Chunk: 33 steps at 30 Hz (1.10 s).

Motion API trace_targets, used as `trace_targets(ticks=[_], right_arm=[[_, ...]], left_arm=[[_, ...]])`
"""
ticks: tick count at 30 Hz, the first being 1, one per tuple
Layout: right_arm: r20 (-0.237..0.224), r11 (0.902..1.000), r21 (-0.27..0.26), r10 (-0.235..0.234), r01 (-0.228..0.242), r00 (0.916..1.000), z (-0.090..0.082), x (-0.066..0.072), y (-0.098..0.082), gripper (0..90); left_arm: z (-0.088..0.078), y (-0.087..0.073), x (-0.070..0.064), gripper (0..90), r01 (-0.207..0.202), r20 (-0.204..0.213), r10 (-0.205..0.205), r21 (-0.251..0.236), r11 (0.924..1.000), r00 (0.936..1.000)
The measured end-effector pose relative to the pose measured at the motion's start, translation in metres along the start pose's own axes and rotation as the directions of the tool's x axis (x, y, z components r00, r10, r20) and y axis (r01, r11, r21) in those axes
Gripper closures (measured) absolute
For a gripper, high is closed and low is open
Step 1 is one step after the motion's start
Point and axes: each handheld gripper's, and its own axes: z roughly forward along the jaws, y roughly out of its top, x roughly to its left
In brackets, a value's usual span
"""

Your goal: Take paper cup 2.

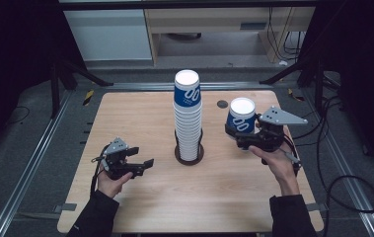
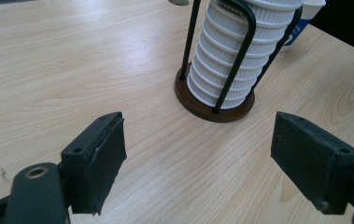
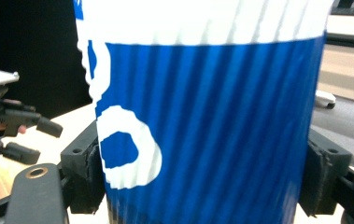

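A tall stack of ribbed paper cups (image 1: 188, 118), topped by a blue-and-white one, stands in a dark wire holder (image 1: 189, 154) at the table's middle. The stack (image 2: 240, 51) and its round base (image 2: 214, 109) also appear ahead of the left gripper's jaws. My right gripper (image 1: 243, 134) is shut on a single blue-and-white cup (image 1: 241, 116), held upright right of the stack; both pads press its ribbed sides (image 3: 202, 126). My left gripper (image 1: 140, 165) rests low at the table's left with its jaws wide apart and nothing between them (image 2: 198, 158).
The wooden table (image 1: 140, 111) has a small dark round hole (image 1: 222, 104) near its far edge. Metal rails (image 1: 31, 163) run along both sides. Cables (image 1: 345, 185) trail on the floor at the right. A cabinet (image 1: 108, 34) stands beyond the table.
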Motion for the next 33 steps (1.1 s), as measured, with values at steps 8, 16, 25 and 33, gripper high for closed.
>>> trace_targets(ticks=[8,16,25,33], right_arm=[[-0.031,0.9998,0.019,0.008,-0.007,0.9995,-0.003,0.000,-0.022,20.2],[-0.069,0.9983,0.054,-0.019,0.022,0.9974,-0.004,0.002,-0.033,20.1],[-0.130,0.9939,0.088,-0.055,0.066,0.9900,0.001,0.007,-0.043,20.1],[-0.185,0.9851,0.134,-0.083,0.109,0.9793,0.010,0.014,-0.051,20.1]], left_arm=[[0.000,0.001,-0.002,17.4,-0.003,0.005,0.003,0.004,1.0000,1.0000],[-0.001,0.002,-0.004,17.8,-0.012,0.016,0.012,0.001,0.9999,0.9998],[-0.002,0.003,-0.009,17.7,-0.027,0.029,0.027,0.008,0.9996,0.9992],[-0.003,0.004,-0.010,17.7,-0.028,0.035,0.028,0.006,0.9996,0.9990]])
